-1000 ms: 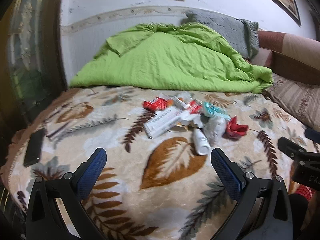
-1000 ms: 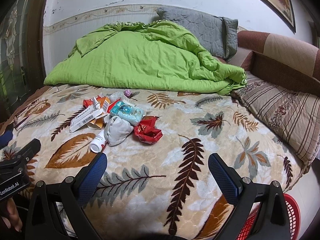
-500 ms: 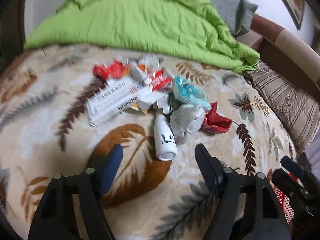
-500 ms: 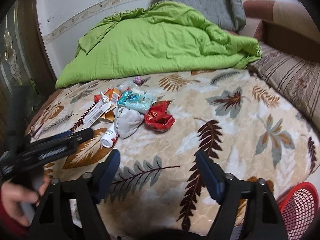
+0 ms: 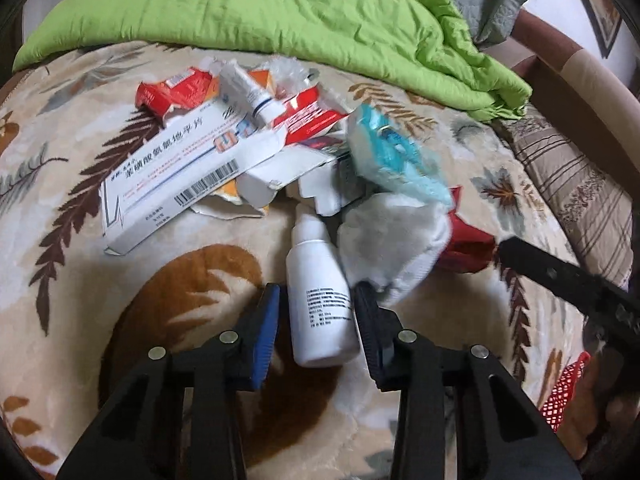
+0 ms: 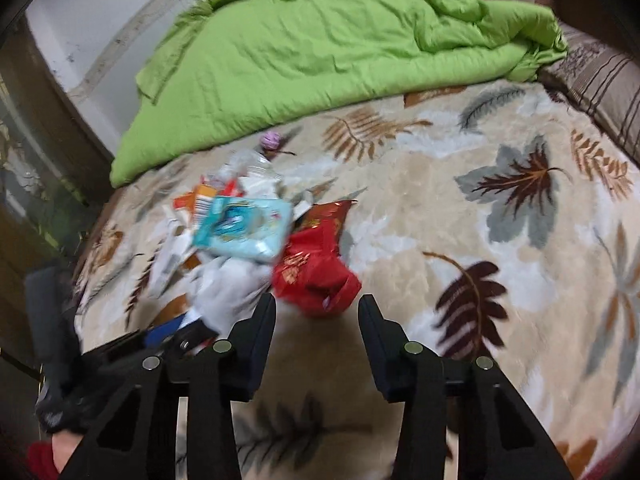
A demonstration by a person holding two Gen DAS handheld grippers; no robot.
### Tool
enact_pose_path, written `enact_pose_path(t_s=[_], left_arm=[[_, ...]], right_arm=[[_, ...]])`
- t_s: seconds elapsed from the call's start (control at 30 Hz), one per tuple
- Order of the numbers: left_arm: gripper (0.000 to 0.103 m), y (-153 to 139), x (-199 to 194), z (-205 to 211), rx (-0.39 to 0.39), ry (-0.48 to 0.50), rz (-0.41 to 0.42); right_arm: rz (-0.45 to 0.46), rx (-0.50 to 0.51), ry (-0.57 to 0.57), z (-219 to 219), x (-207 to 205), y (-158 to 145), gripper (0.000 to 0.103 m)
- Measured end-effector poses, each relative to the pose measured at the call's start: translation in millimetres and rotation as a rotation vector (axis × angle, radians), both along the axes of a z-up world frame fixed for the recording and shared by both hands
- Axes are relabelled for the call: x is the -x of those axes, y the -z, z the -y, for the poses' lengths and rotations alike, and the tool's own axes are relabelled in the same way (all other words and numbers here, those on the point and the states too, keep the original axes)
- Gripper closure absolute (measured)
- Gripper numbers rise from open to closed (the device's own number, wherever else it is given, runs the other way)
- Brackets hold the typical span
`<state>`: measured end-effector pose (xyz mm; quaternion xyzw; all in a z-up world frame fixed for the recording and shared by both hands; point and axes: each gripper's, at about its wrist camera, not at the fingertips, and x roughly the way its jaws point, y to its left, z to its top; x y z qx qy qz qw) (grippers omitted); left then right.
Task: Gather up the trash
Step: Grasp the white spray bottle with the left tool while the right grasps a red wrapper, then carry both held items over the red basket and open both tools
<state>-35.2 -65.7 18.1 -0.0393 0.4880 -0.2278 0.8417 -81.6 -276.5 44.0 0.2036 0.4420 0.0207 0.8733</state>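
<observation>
Where barcoded carton lies, Chinese lettering, unreadable

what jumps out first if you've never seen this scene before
A heap of trash lies mid-bed on the leaf-patterned blanket, with a bright green quilt bunched behind it. Nearest, the left tongs straddle a white bottle, and the right tongs point at a crumpled red wrapper; both have just been closing.
</observation>
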Motion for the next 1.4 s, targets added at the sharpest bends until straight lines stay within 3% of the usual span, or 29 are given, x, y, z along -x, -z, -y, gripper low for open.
enact_pose_path(t_s=[0.07, 0.13, 0.17, 0.3, 0.4, 0.67, 0.9, 1.4], left_arm=[[0.066, 1, -2, 2, -0.006, 0.006, 0.011], [0.069, 1, -1, 5, -0.026, 0.014, 0.028], [0.073, 1, 0, 6, -0.039, 0.015, 0.038], [0.073, -2, 6, -3, -0.019, 0.006, 0.039], [0.074, -6, 17, -12, -0.011, -0.012, 0.05], [0.074, -42, 57, -27, 0.014, -0.037, 0.214], [0.074, -56, 87, -15, 0.005, 0.015, 0.285], [0.074, -69, 129, 21, 0.003, 0.151, 0.324]], right_arm=[[-0.025, 0.009, -0.001, 0, -10, 9, 0.062], [-0.046, 0.002, 0.001, -1, -16, 17, 0.075], [-0.045, -0.005, 0.002, -2, -15, 19, 0.076], [-0.002, 0.017, 0.0, -6, -1, 9, 0.08], [0.036, 0.024, 0.03, -1, 14, -5, 0.08], [0.105, 0.017, 0.06, 0, 60, -34, 0.08], [0.118, -0.006, 0.066, -1, 95, -39, 0.08], [0.132, -0.03, 0.091, 9, 141, -49, 0.08]])
